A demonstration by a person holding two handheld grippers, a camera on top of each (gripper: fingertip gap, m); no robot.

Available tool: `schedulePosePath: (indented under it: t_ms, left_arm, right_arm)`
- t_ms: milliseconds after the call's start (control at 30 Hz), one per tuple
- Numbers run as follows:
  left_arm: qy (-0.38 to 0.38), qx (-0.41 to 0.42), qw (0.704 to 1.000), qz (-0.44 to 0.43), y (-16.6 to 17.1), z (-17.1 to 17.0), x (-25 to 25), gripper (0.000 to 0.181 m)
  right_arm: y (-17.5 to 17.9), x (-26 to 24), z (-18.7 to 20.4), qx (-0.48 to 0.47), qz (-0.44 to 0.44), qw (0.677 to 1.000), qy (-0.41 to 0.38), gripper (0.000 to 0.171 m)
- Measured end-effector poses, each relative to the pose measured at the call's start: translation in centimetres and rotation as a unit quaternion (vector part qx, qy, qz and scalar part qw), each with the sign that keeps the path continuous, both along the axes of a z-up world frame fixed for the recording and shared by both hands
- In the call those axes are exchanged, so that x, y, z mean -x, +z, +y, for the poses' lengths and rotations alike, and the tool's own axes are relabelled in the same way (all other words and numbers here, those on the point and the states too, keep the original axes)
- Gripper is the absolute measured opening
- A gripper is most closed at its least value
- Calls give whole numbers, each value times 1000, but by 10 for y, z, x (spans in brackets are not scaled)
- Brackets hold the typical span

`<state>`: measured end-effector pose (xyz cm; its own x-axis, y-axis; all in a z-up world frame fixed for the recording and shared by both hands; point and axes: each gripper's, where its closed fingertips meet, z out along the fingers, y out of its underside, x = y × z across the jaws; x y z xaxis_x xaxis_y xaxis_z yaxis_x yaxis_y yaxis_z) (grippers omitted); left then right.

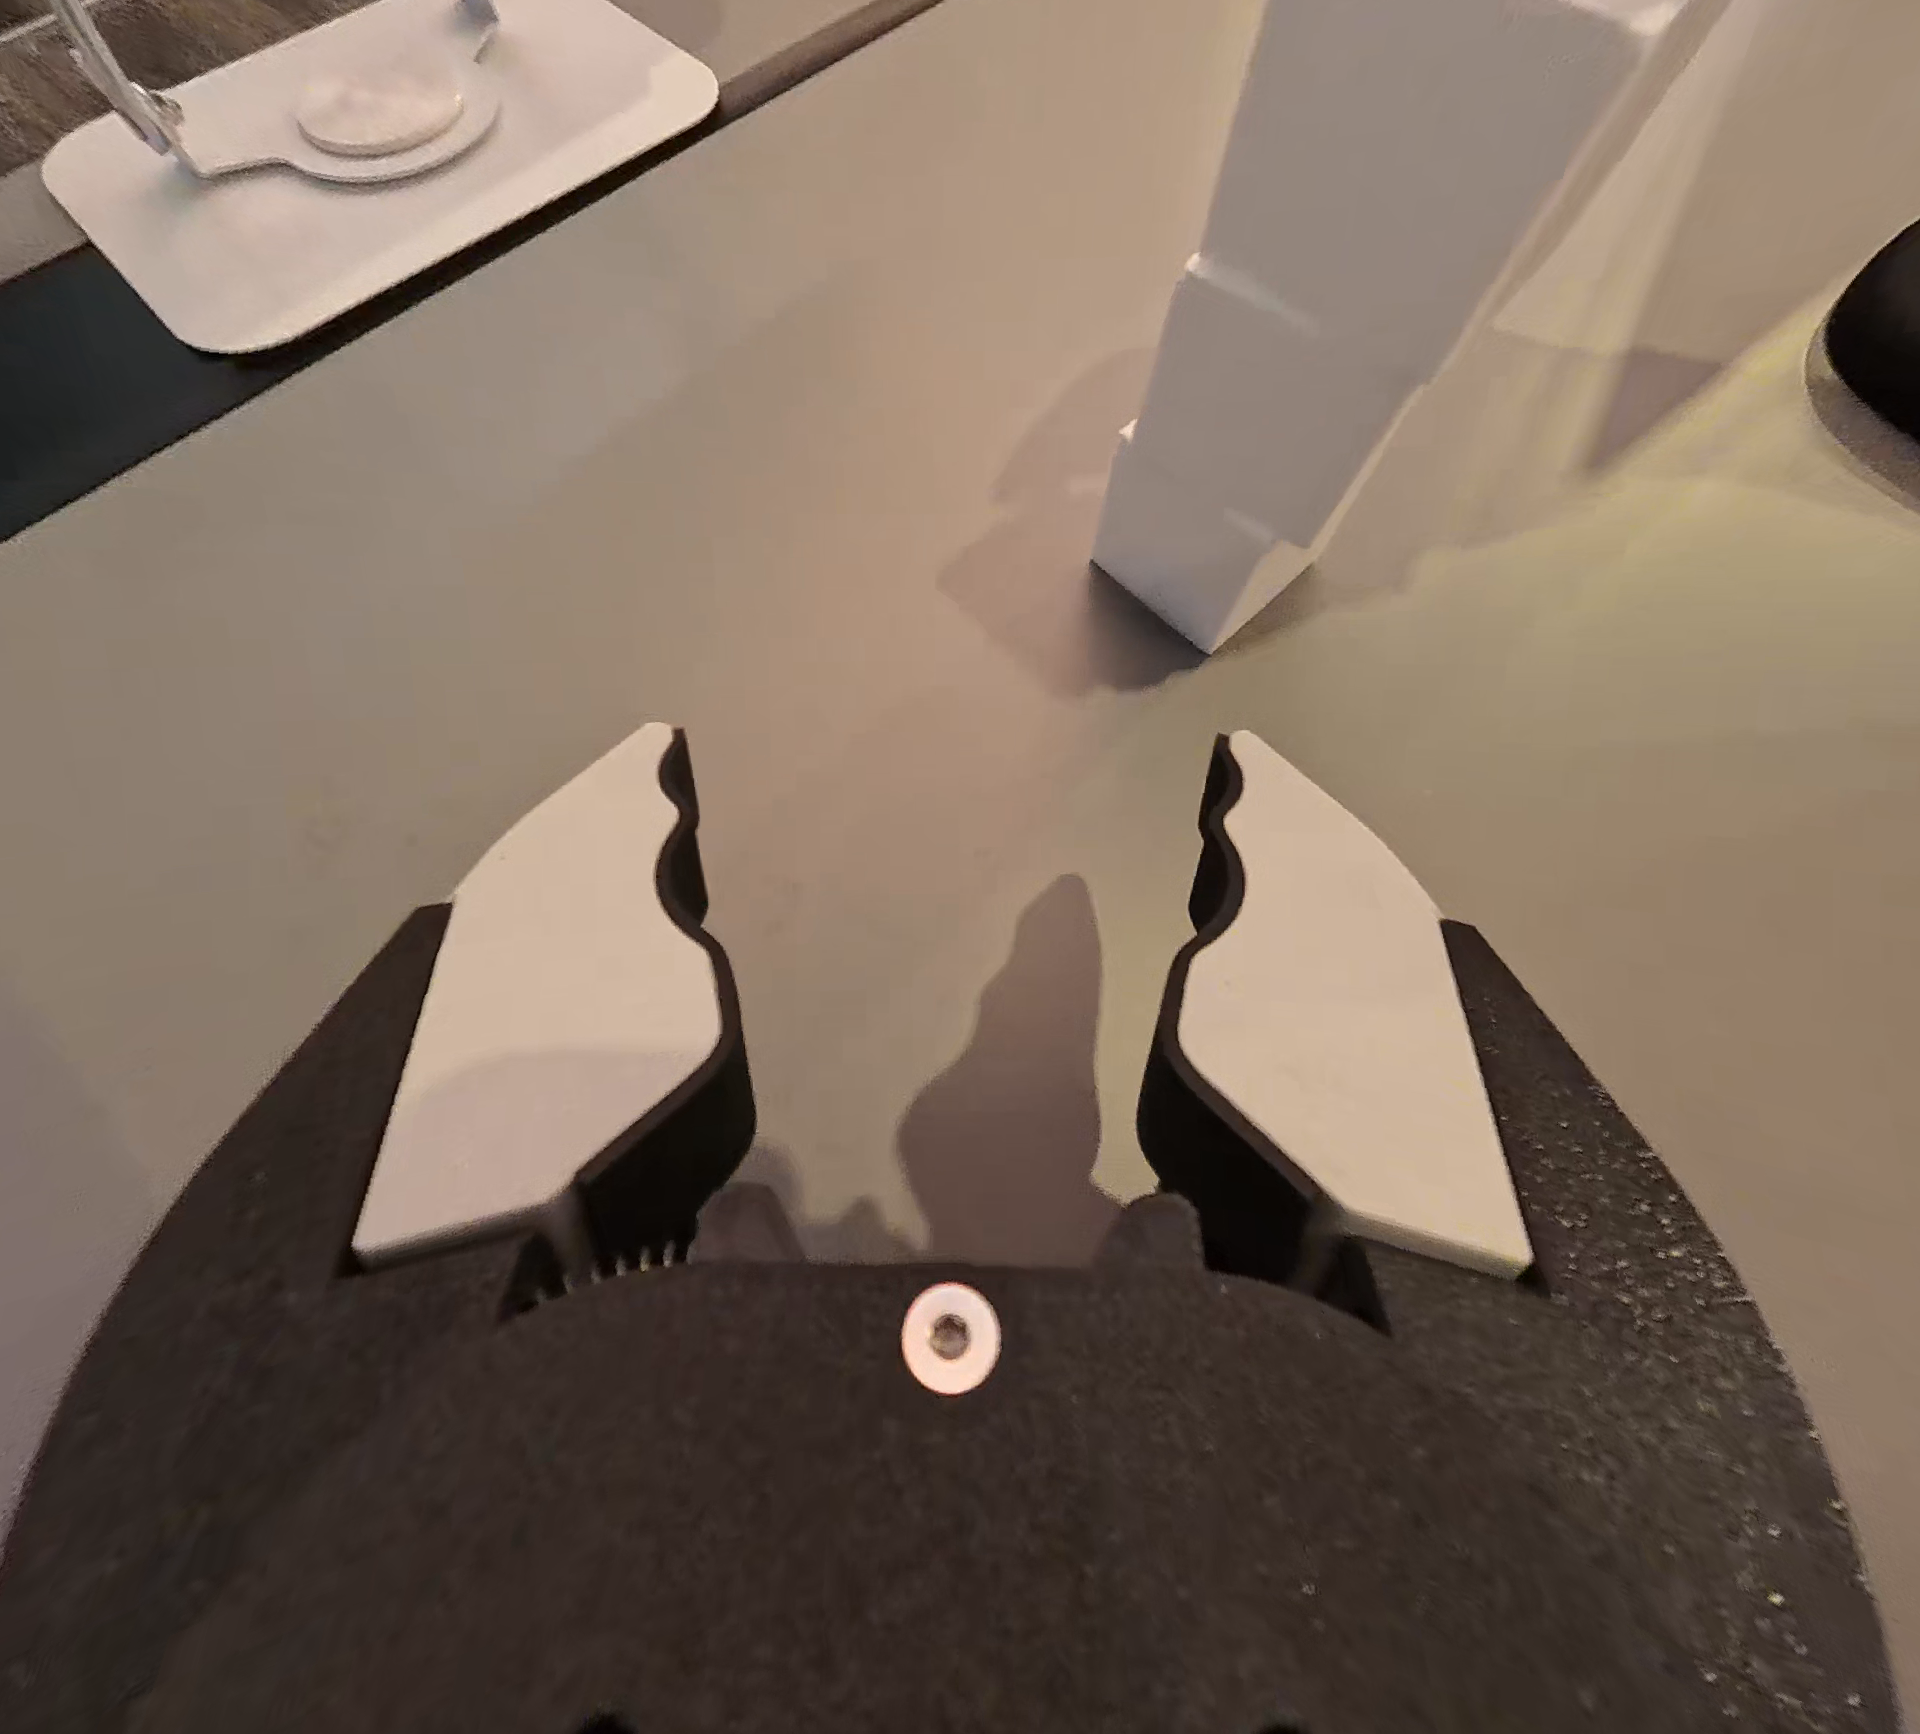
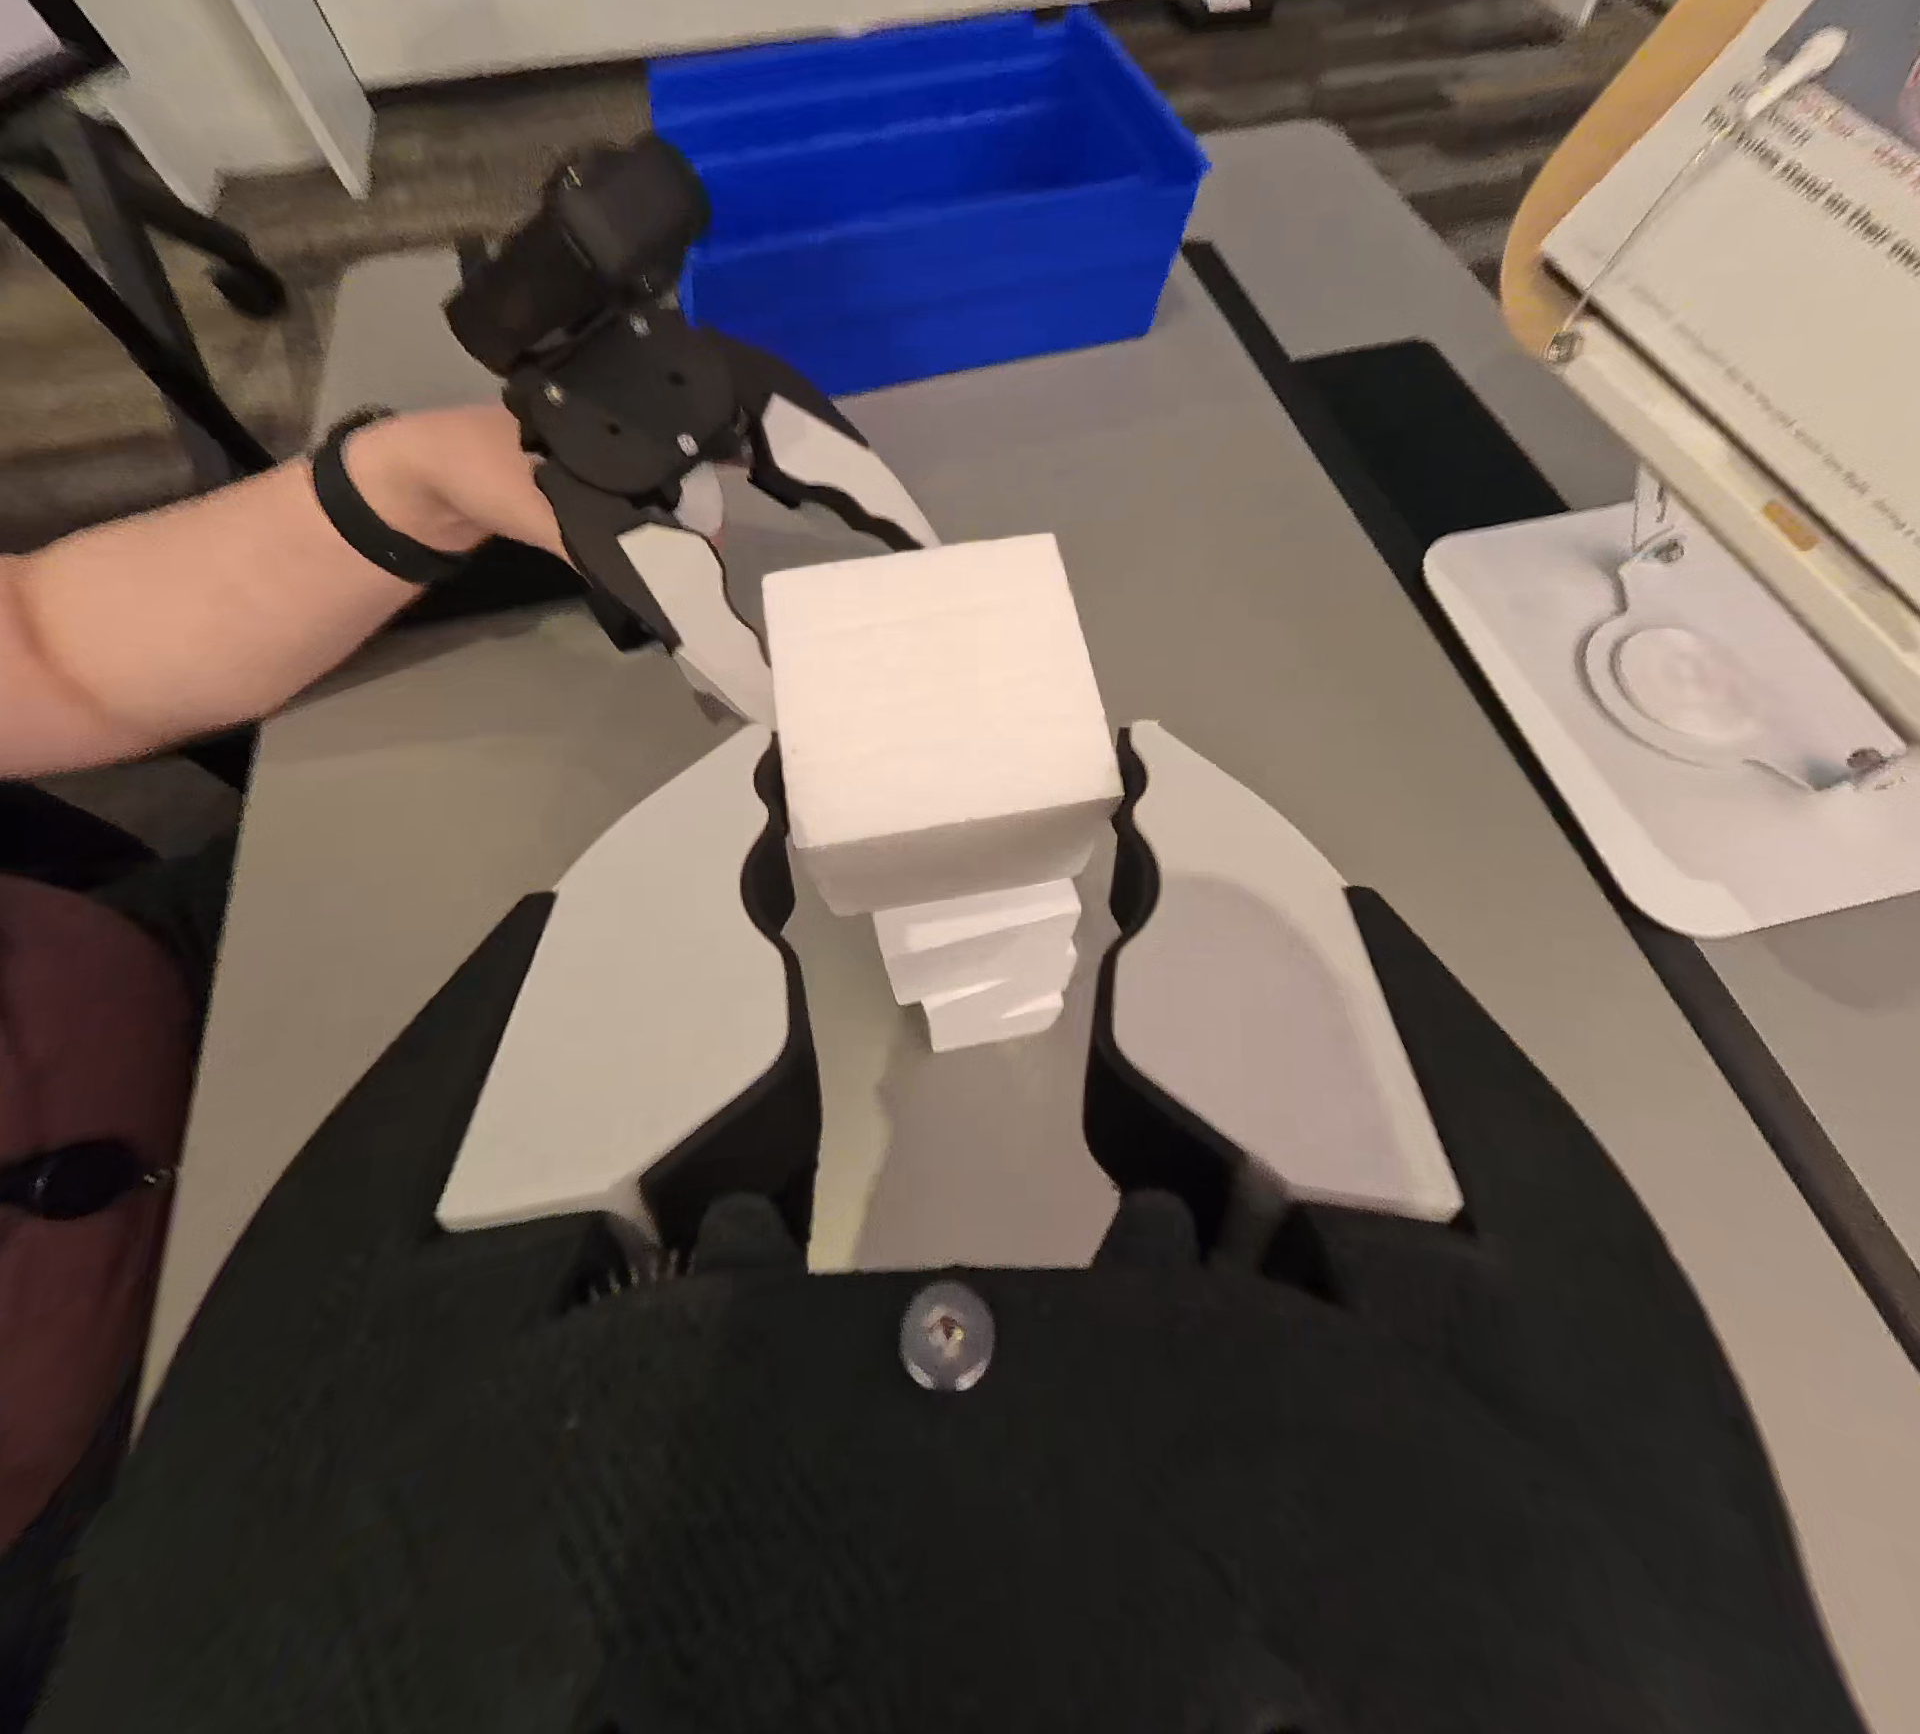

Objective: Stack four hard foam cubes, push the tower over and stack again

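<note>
Tower of four white hard foam cubes (image 2: 940, 811) standing on the grey bench (image 2: 1195, 541), slightly staggered. Right gripper (image 2: 940, 770) up at the top cube (image 2: 935, 676), fingers spread on either side; contact impossible to tell. Left gripper (image 1: 951, 759) low over bare bench beside the tower, fingers spread wide, nothing between. Blue plastic bin (image 2: 925, 198) at the far edge, white stand base (image 1: 364, 146) off to the side.

Counts on the surface (image 2: 1195, 541)

Four white foam cubes (image 2: 940, 697) in one tower, two hand-held grippers (image 2: 940, 754), one blue bin (image 2: 935, 230), one white stand (image 2: 1704, 749) holding one page.
</note>
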<state>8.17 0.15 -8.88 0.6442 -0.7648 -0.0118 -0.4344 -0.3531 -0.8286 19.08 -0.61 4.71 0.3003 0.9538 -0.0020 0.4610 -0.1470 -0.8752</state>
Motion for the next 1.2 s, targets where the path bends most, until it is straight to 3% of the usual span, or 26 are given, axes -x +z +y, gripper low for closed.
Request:
schedulePosePath:
  t_ms: [233, 300, 467, 600, 700, 800, 833, 900, 933, 1067, 1200]
  left_arm:
    - [-17, -7, 999, 35, -12, -4, -6, 94]
    - [-15, -7, 999, 44, -14, -4, -6, 95]
    - [-15, -3, 1000, 1, -4, -5, -7, 92]
    - [0, 6, 999, -37, 4, -2, -3, 86]
    - [3, 26, 996, -87, 10, -2, -5, 80]
    - [6, 51, 992, -112, 7, 0, -4, 59]
    - [-8, 58, 990, -124, 7, -3, -7, 47]
    - [-24, 72, 987, -141, 6, -7, -14, 5]
    - [-22, 85, 987, -134, 2, -8, -16, 0]
    - [40, 114, 993, -8, -27, -7, -13, 0]
    - [66, 77, 992, 77, -17, 0, -35, 0]
  right_arm:
    - [-38, 6, -4, 5, -48, 999, 18, 60]
    - [-36, 5, -4, -18, -52, 998, 13, 76]
    - [16, -6, -12, -78, 22, 996, 36, 83]
    - [49, -49, -4, -102, 57, 993, 15, 83]
    - [23, -95, 5, -62, 33, 997, -12, 58]
    - [-16, -142, 17, -13, 3, 1000, -28, 5]
    - [-27, -160, 26, 14, -2, 998, -62, 1]
    - [-45, -195, 42, 63, -11, 988, -142, 1]
    - [-53, -210, 46, 81, -15, 982, -171, 1]
    - [-81, -264, 47, 122, -49, 957, -257, 1]
    - [-86, -282, 43, 122, -56, 953, -270, 5]
